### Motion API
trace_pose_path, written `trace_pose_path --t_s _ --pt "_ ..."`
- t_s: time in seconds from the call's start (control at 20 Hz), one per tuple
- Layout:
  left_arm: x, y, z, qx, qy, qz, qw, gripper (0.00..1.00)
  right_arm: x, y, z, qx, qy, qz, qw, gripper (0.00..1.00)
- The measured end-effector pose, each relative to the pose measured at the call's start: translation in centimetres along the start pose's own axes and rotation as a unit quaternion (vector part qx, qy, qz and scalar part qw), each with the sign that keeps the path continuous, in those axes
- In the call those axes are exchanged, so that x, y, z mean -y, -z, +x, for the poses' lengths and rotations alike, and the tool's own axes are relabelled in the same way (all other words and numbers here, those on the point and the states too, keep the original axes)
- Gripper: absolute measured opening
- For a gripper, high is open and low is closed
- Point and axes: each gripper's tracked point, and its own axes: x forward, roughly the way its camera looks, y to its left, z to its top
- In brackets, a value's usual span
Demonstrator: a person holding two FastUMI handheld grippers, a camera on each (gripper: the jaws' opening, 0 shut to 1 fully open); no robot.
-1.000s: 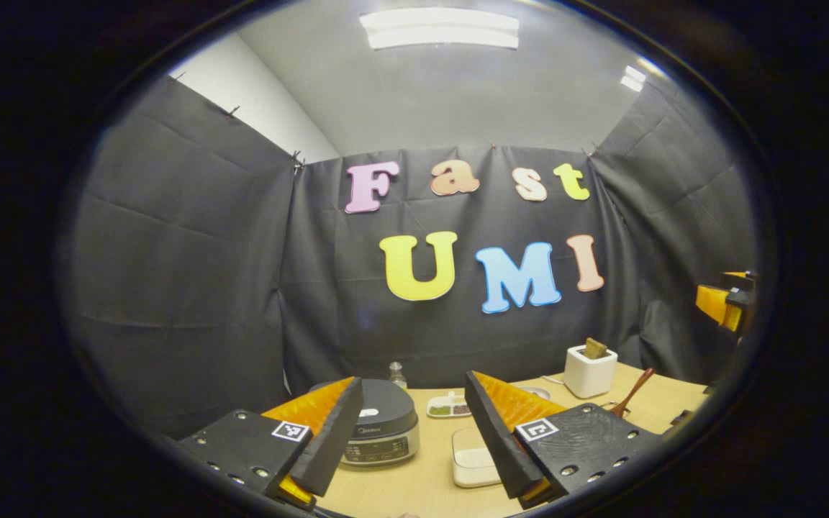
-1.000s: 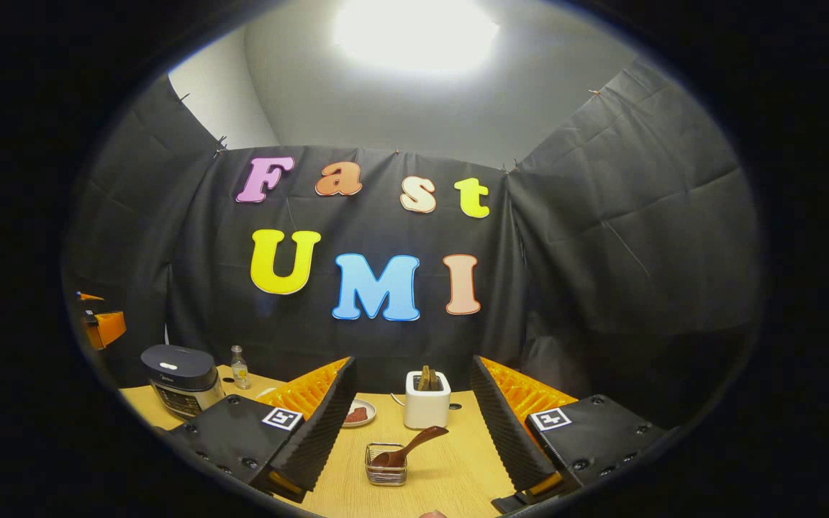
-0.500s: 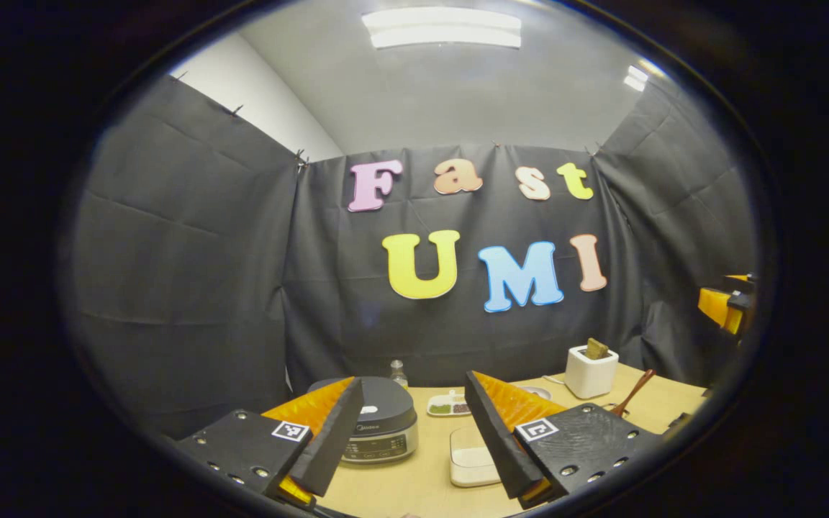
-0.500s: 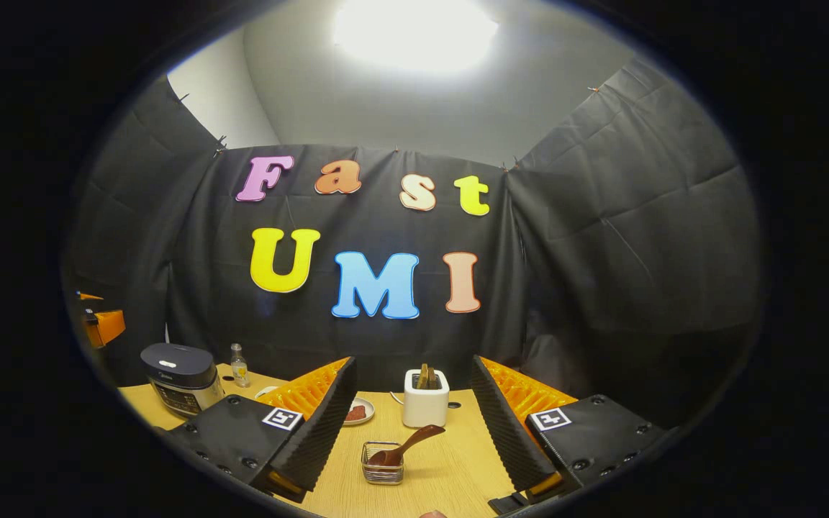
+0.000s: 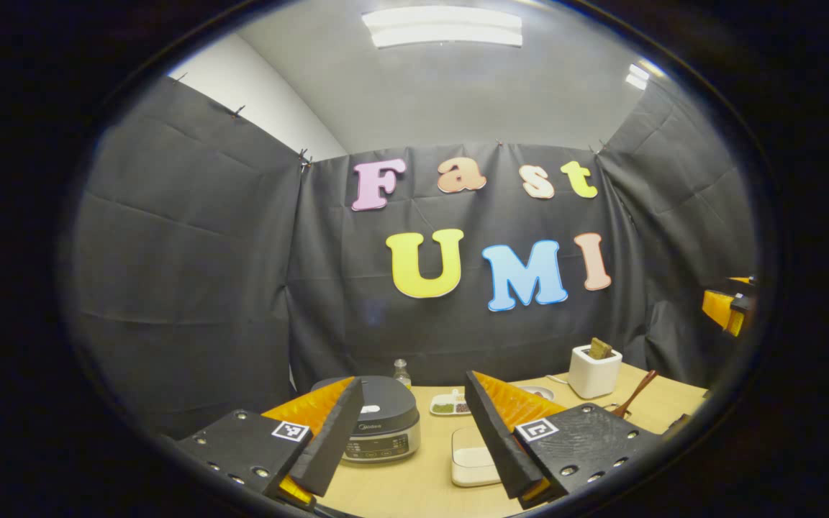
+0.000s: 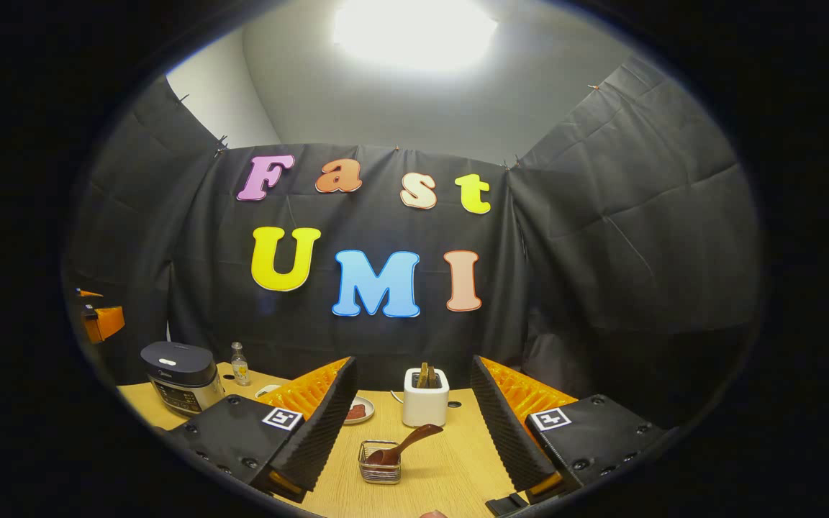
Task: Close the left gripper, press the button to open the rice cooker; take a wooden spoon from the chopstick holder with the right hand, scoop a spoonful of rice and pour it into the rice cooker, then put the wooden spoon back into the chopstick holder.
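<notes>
Both tools drifted slightly; jaws apart.

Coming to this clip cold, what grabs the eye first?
The dark rice cooker, lid shut, sits on the wooden table straight ahead between the open left gripper fingers. In the right gripper view, a wooden spoon leans out of a wire holder before the open right gripper.
</notes>
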Motion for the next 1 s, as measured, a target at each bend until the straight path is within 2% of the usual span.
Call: trace_pose_path --t_s 0.2,0.25,0.4,0.45,0.55,0.6,0.7,0.75,0.8,0.9,1.0 --pt "0.1 -0.2 -0.1 0.001 -0.005 0.006 1.0 0.85 0.2 0.2 0.3 -0.001 -0.003 0.003 1.0 0.99" --pt "0.0 -0.4 -0.1 0.001 -0.005 0.006 1.0 0.71 0.3 0.1 0.3 -0.001 -0.003 0.003 1.0 0.99" --pt "0.3 -0.6 -0.1 0.002 -0.006 0.009 1.0 0.68 0.4 0.3 0.5 -0.001 -0.008 0.003 1.0 0.99" --pt "-0.1 -0.7 -0.2 0.006 -0.02 0.012 1.0 0.69 0.4 0.2 0.7 -0.001 -0.009 0.004 1.0 0.99" --pt "0.2 -0.8 -0.1 0.004 -0.019 0.008 1.0 0.44 0.5 0.3 0.8 0.0 -0.013 0.005 1.0 0.99" --pt "0.2 -0.9 -0.2 0.004 -0.025 0.008 1.0 0.44 0.5 0.4 0.8 0.0 -0.015 0.005 1.0 0.99" --pt "0.8 -0.8 -0.4 0.002 -0.019 0.006 1.0 0.33 0.8 0.6 0.9 0.0 -0.019 0.003 1.0 0.99" --pt "0.5 -0.9 -0.5 0.004 -0.031 0.008 0.999 0.29 0.9 0.7 0.8 0.0 -0.023 0.004 1.0 0.99" --pt "0.2 -1.2 -0.6 0.008 -0.038 0.01 0.999 0.2 0.9 0.8 0.9 -0.001 -0.027 0.005 1.0 0.99" --pt "-0.2 -1.6 -0.5 0.012 -0.05 0.015 0.999 0.14 1.2 1.1 1.0 -0.003 -0.035 0.008 0.999 0.99" --pt "-0.6 -1.7 -0.6 0.014 -0.062 0.011 0.998 0.01 1.2 1.5 1.0 -0.006 -0.044 0.012 0.999 0.99"
